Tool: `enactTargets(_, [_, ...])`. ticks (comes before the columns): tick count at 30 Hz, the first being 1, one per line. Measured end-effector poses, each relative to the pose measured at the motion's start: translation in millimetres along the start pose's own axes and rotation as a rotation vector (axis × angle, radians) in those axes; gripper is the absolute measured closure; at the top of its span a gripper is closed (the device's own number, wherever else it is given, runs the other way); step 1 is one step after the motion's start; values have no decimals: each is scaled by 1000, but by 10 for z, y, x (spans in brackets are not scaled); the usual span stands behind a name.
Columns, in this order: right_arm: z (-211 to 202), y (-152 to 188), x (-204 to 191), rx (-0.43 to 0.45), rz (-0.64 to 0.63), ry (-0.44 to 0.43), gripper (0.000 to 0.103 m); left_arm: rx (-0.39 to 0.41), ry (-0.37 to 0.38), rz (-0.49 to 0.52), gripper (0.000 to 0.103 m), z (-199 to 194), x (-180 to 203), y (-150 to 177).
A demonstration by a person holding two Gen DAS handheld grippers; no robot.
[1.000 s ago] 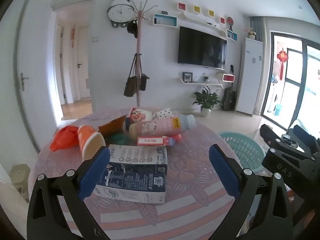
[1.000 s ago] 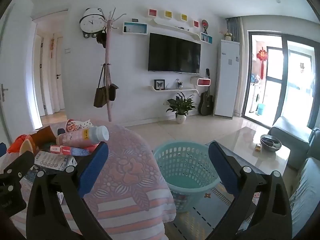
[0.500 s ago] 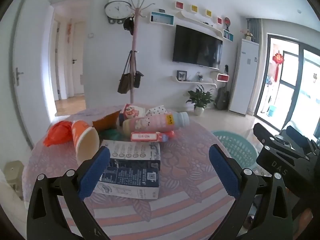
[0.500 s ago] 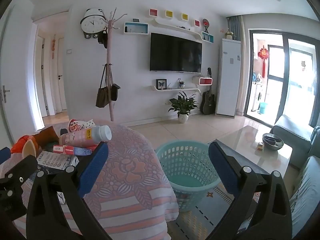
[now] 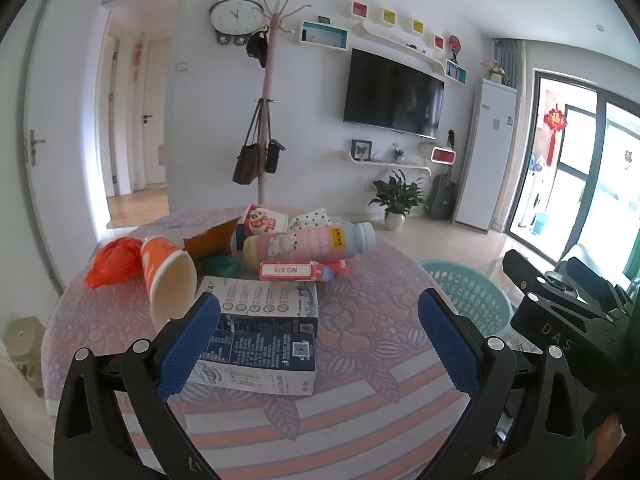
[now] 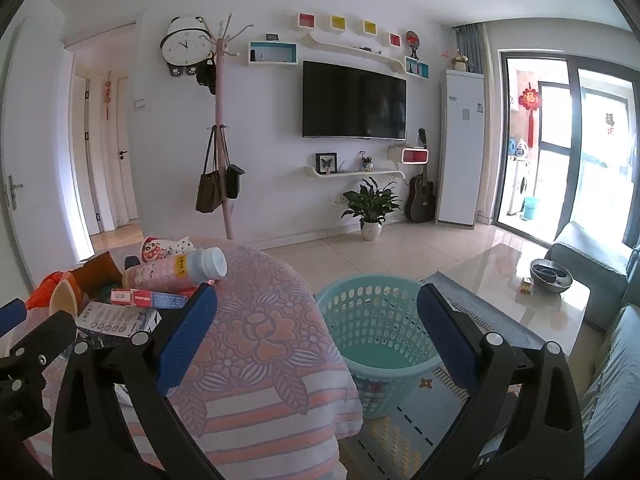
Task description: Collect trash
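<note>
Carton (image 5: 264,332) before left gripper (image 5: 320,344); basket (image 6: 380,344) before right gripper (image 6: 316,344); fingers spread, empty.

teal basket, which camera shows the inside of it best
The right wrist view: the teal basket sits between the open fingers, with its perforated wall and bare bottom visible. The left wrist view catches only part of the basket's rim beyond the table edge, with the right gripper covering its right side.
</note>
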State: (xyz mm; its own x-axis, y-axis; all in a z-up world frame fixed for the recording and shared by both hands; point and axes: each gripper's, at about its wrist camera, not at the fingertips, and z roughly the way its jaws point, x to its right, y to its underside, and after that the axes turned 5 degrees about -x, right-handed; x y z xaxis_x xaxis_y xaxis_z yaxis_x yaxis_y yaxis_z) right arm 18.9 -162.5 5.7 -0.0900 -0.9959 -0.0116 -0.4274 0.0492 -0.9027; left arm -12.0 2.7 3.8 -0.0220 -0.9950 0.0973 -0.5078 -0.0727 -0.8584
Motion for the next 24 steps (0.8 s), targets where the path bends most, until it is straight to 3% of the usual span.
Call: enactTargets(24, [10, 30, 1, -8, -1, -1, 8, 2, -2, 1, 7, -17, 15, 34])
